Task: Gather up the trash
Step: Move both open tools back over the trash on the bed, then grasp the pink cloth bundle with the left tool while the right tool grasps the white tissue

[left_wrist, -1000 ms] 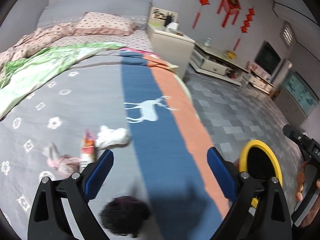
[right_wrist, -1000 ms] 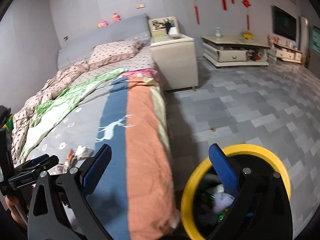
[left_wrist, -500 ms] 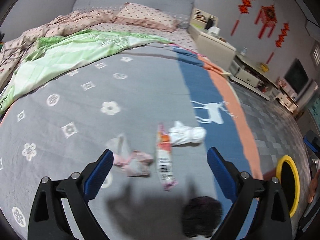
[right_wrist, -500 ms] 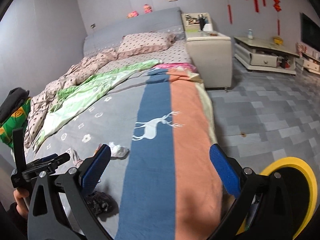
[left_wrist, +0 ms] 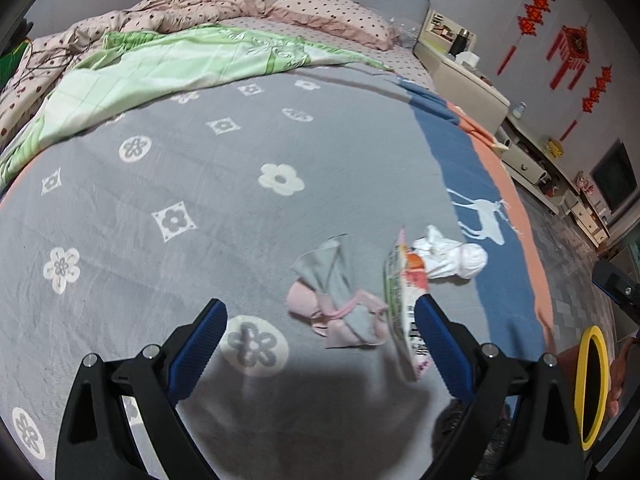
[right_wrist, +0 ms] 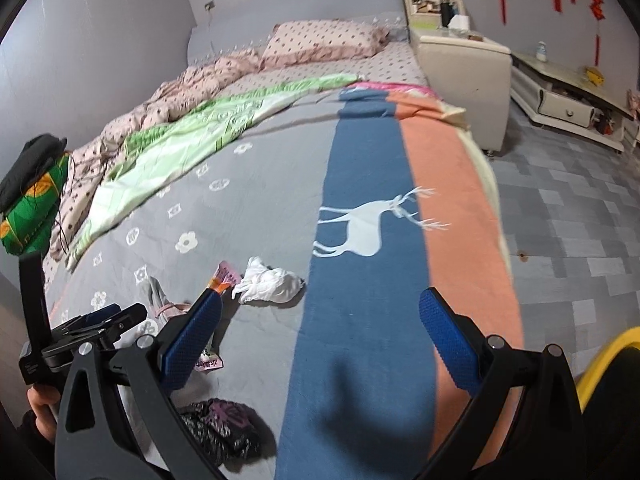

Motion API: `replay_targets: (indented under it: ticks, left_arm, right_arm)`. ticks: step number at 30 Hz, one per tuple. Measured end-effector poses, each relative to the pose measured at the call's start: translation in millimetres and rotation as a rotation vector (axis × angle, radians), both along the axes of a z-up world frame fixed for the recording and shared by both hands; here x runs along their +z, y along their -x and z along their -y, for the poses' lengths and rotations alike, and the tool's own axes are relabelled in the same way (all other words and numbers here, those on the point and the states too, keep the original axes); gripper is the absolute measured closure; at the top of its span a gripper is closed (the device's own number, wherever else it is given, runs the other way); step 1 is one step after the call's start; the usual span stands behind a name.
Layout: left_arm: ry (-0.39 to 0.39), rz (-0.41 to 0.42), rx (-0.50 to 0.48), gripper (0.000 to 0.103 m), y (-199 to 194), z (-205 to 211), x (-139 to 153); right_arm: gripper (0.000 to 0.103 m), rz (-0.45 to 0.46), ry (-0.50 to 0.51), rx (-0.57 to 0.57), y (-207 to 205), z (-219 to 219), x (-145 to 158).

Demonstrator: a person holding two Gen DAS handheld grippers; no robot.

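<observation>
Trash lies on the grey bedspread: a pink-and-grey crumpled piece (left_wrist: 340,304), a snack wrapper (left_wrist: 402,312), a white tissue wad (left_wrist: 454,256) and a black plastic bag (right_wrist: 220,428). My left gripper (left_wrist: 320,344) is open above the spread, the pink-and-grey piece just ahead between its blue fingers. My right gripper (right_wrist: 320,340) is open over the blue stripe, with the white tissue wad (right_wrist: 268,284) ahead to its left and the snack wrapper (right_wrist: 224,276) partly behind its left finger. The yellow-rimmed bin (left_wrist: 592,388) stands off the bed's right side.
A green quilt (left_wrist: 180,60) and pink dotted bedding (left_wrist: 328,4) lie further up the bed. A beige nightstand (right_wrist: 460,80) and low TV cabinet (right_wrist: 568,96) stand beyond on the tiled floor (right_wrist: 580,220). The yellow-rimmed bin (right_wrist: 600,364) is at lower right.
Both grippers swung left from the bin toward the bed. The left one now faces the trash cluster closely; the bin has slid to the right edge of both views. Both stay open.
</observation>
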State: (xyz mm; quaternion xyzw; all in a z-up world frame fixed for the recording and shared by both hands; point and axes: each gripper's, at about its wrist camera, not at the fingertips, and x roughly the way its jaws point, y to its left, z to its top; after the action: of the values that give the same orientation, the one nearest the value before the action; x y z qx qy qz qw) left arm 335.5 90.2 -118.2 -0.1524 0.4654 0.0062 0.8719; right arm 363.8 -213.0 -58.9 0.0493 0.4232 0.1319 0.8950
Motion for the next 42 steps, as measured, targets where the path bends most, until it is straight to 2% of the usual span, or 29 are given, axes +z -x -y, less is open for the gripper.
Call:
replay_targets:
  ticks: [9, 20, 23, 24, 26, 29, 31, 34, 38, 41, 42]
  left_arm:
    - [0.059, -0.051, 0.057, 0.012, -12, -16, -28]
    - [0.076, -0.056, 0.049, 0.012, -22, -14, -40]
    - [0.090, -0.054, 0.036, 0.014, -22, -10, -41]
    - [0.093, -0.054, 0.029, 0.017, -22, -8, -41]
    - [0.104, -0.057, 0.019, 0.022, -22, -4, -44]
    - [0.116, -0.052, 0.009, 0.035, -23, -2, -45]
    - [0.129, -0.045, -0.008, 0.049, -23, 0, -44]
    - [0.134, -0.031, -0.028, 0.060, -22, 4, -42]
    - [0.139, -0.025, -0.038, 0.062, -23, 7, -41]
    - [0.158, -0.026, -0.039, 0.066, -23, 5, -41]
    - [0.161, -0.025, -0.039, 0.066, -23, 5, -41]
  right_arm:
    - [0.008, -0.094, 0.019, 0.039, -43, -42, -50]
    - [0.009, -0.130, 0.072, 0.083, -69, -64, -84]
    - [0.012, -0.135, 0.076, 0.088, -76, -67, -90]
    - [0.016, -0.137, 0.078, 0.088, -78, -68, -91]
    - [0.018, -0.148, 0.087, 0.087, -83, -69, -96]
    - [0.020, -0.166, 0.088, 0.102, -86, -74, -102]
    - [0.022, -0.167, 0.099, 0.114, -86, -78, -104]
    - [0.024, -0.162, 0.115, 0.128, -85, -82, -108]
    - [0.026, -0.166, 0.105, 0.137, -85, -85, -110]
    - [0.040, -0.178, 0.107, 0.149, -83, -87, -112]
    - [0.050, -0.182, 0.101, 0.157, -82, -89, -113]
